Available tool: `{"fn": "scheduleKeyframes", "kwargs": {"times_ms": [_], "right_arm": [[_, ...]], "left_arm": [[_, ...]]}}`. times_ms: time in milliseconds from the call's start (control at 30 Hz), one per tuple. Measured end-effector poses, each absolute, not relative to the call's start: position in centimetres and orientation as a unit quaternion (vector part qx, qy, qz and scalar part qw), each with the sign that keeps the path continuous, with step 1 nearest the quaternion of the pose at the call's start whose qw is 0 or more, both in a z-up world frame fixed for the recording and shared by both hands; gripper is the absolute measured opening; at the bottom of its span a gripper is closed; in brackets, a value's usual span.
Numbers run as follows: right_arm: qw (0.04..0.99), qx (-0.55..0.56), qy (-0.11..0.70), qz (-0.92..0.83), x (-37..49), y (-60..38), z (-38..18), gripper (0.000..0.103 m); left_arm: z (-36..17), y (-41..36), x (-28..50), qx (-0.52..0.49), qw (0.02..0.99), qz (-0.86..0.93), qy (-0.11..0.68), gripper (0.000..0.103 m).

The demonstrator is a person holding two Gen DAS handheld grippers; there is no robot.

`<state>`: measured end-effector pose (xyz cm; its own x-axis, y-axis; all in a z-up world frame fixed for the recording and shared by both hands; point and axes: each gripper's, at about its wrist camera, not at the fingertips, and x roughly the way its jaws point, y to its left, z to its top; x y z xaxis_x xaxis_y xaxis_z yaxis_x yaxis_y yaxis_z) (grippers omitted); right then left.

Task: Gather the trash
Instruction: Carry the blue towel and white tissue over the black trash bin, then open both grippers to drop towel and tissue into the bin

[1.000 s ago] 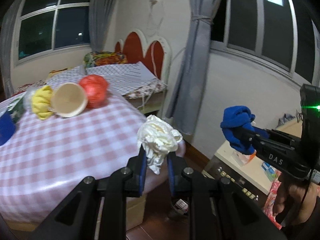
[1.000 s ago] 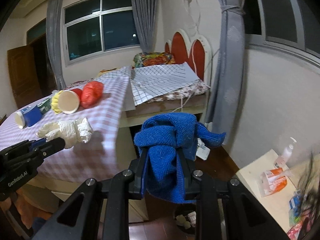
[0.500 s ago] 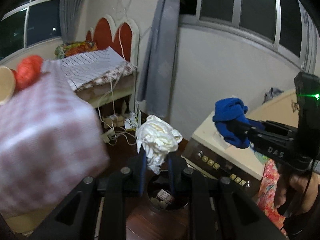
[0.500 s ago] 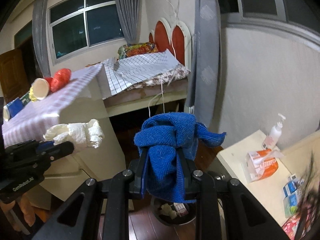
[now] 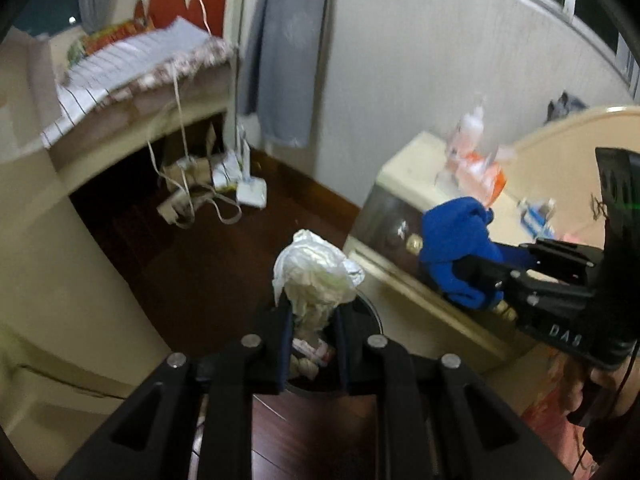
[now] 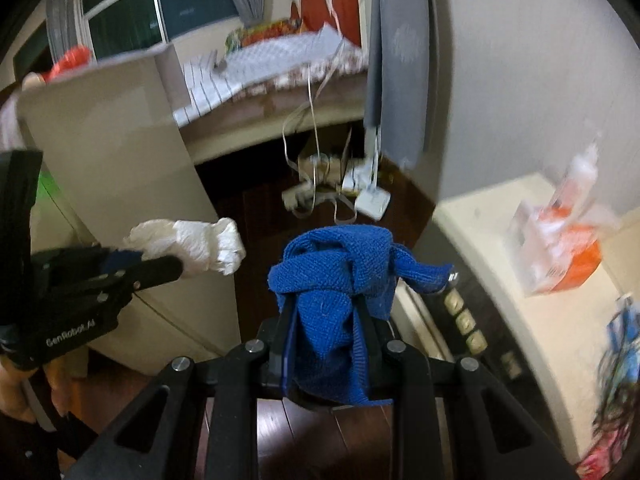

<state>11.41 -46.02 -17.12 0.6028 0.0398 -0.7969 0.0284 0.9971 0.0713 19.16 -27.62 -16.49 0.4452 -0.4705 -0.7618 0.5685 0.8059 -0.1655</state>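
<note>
My left gripper (image 5: 311, 312) is shut on a crumpled white paper wad (image 5: 314, 272), held over a round dark trash bin (image 5: 370, 316) on the floor with scraps inside. The wad (image 6: 196, 242) and the left gripper (image 6: 168, 266) also show at the left of the right wrist view. My right gripper (image 6: 326, 312) is shut on a bunched blue cloth (image 6: 336, 276). In the left wrist view the blue cloth (image 5: 456, 240) hangs to the right, in front of a cream cabinet.
A cream cabinet (image 5: 404, 184) with an orange tissue pack (image 6: 560, 256) stands right of the bin. A bed with a red headboard (image 5: 176, 4) is behind, with cables and a white box (image 5: 252, 194) on the dark wood floor. The table's side (image 6: 120, 152) is at the left.
Both grippers swung away from the checkered table and tilted down toward the floor. The trash bin now lies under the left gripper. Both keep their loads.
</note>
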Motion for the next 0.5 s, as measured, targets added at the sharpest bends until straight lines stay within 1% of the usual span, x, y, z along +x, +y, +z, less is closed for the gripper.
{"fn": "scheduleKeyframes", "kwargs": {"times_ms": [333, 467, 500], "right_arm": [[0.857, 0.022, 0.512, 0.058, 15.4, -47.4, -28.4, 0.027], [0.841, 0.004, 0.535, 0.083, 16.7, -46.7, -31.8, 0.027], [0.839, -0.008, 0.538, 0.084, 17.0, -46.5, -32.8, 0.029]], "left_arm": [[-24.1, -30.4, 22.4, 0.054, 0.813, -0.312, 0.488, 0.02], [-26.7, -31.0, 23.2, 0.041, 0.794, -0.32, 0.515, 0.021], [-27.7, -31.1, 23.4, 0.031, 0.788, -0.322, 0.524, 0.029]]}}
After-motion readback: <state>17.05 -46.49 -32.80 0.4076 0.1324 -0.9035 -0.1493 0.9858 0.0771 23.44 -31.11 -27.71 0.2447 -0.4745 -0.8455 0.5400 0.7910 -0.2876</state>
